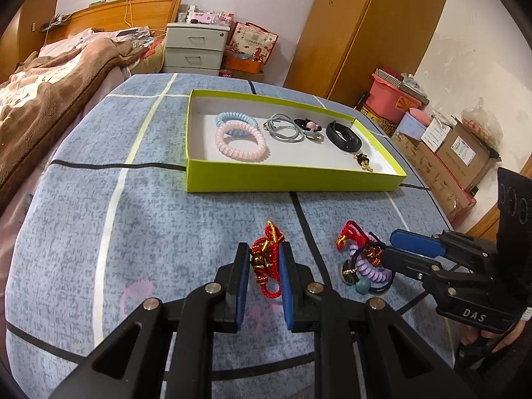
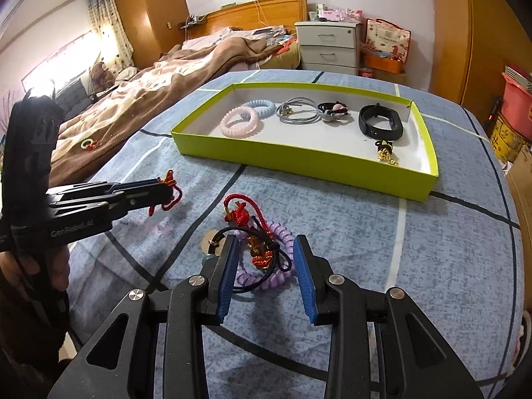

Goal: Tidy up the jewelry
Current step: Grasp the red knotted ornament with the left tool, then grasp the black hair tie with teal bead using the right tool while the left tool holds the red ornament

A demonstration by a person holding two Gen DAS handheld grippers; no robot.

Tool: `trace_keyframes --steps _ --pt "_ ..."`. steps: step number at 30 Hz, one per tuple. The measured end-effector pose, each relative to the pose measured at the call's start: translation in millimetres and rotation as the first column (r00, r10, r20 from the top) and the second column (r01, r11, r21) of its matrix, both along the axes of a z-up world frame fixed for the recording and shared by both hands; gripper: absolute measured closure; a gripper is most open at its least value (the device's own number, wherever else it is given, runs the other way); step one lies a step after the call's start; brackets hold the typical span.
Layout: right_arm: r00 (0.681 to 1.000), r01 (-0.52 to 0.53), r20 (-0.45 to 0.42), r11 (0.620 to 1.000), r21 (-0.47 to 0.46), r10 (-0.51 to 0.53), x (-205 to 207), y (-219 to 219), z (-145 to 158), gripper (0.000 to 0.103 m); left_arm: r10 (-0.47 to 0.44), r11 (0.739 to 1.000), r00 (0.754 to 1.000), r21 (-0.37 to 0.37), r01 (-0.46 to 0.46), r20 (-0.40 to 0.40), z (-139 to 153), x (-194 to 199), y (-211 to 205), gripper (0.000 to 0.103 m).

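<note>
Jewelry sorting near the bench's front edge

The left tool (image 1: 265,261) clenches a red cord bracelet (image 1: 266,259); the right tool (image 2: 266,266) stands released around a purple coil pile (image 2: 269,259), bare cloth before the green tray (image 2: 299,163).

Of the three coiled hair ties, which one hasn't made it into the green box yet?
The purple coil, tangled in the pile between the right gripper's open jaws. The pink and blue coils lie inside the box.

Teal bead (image 2: 208,259) behind right tool (image 2: 265,252)
</note>
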State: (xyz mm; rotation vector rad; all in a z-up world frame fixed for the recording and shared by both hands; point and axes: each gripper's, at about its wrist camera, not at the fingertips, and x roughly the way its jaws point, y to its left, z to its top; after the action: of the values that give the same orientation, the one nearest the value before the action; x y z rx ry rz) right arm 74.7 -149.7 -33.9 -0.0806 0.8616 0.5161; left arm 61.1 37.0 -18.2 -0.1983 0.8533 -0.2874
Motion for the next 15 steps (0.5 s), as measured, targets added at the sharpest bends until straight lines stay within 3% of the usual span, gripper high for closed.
trace_keyframes --steps 8,11,15 --pt "1.000 -0.024 0.010 0.999 -0.044 0.024 -1 10 -2 0.069 0.009 1.000 1.000 -0.001 -0.009 -0.006 -2 -5 3 0.085" --pt "1.000 -0.026 0.016 0.998 -0.057 0.027 -3 12 -3 0.083 0.010 1.000 1.000 0.000 -0.010 -0.006 -2 -6 3 0.085" --pt "0.999 -0.033 0.018 0.997 -0.070 0.035 -4 14 -3 0.088 0.013 1.000 1.000 -0.002 -0.013 -0.007 -2 -7 3 0.085"
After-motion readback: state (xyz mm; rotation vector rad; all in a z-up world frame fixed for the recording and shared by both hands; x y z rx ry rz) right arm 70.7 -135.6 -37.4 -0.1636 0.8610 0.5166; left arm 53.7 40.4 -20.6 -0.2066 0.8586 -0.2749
